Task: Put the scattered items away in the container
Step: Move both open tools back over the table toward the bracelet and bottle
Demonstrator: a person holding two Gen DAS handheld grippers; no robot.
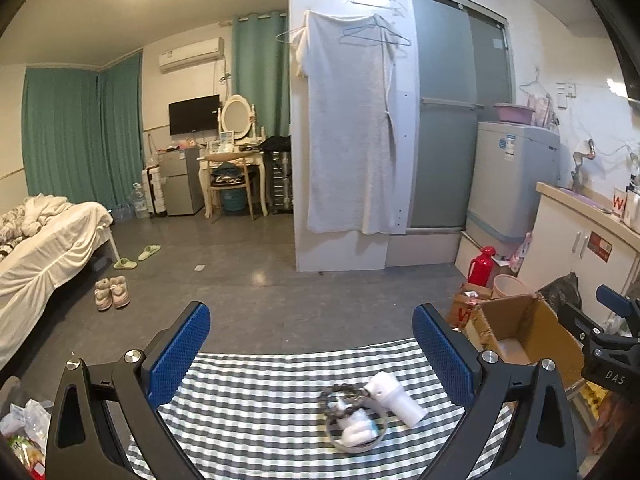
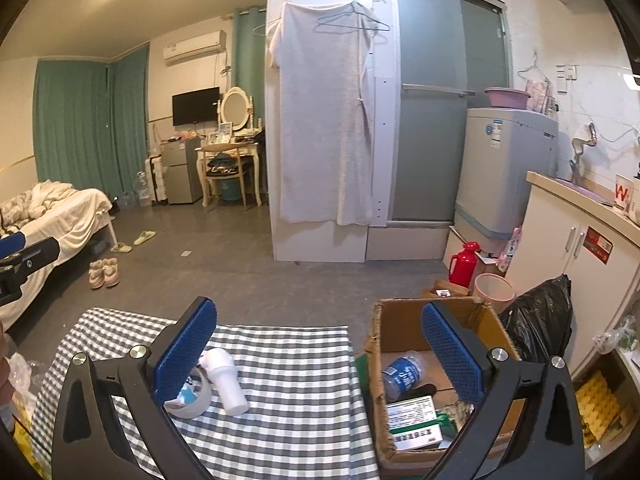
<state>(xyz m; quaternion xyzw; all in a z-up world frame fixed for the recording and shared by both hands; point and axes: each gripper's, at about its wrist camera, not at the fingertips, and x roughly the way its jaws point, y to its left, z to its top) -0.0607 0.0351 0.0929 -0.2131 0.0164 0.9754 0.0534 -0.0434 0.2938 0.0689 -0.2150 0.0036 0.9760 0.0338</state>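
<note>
Hovering above a checked cloth [image 1: 256, 400], left gripper [image 1: 311, 354] spread wide with nothing between its blue pads [image 1: 182, 354]. Lying on the cloth ahead of it, toward the right pad: a white cylindrical bottle [image 1: 396, 398] on its side, touching a beaded bracelet [image 1: 340, 394], and a small white item [image 1: 358, 430] resting inside a grey ring-shaped band [image 1: 354, 438] — all bunched together, blurred enough that the small item cannot be told exactly. Seen at the right edge of the left wrist view: the right gripper's dark frame, beside an open cardboard box [image 1: 520, 332].

Held over the gap between cloth and box, right gripper [image 2: 320, 352] likewise wide open, gripping nothing. Left pad [image 2: 186, 354] overlapping the view of the white bottle and the grey band on the cloth; right pad [image 2: 452, 354] overlapping the open box. Sitting just beside the cloth's right edge, the box — already holding a clear plastic bottle with a blue label [image 2: 402, 372], a dark object [image 2: 420, 391] beneath it, and a green-and-white carton [image 2: 414, 420]. Standing behind the box: a black rubbish bag [image 2: 540, 316], a pink bin [image 2: 494, 290] and a red flask [image 2: 462, 262]. Farther off, a towel [image 2: 324, 120] hung on a white partition.
</note>
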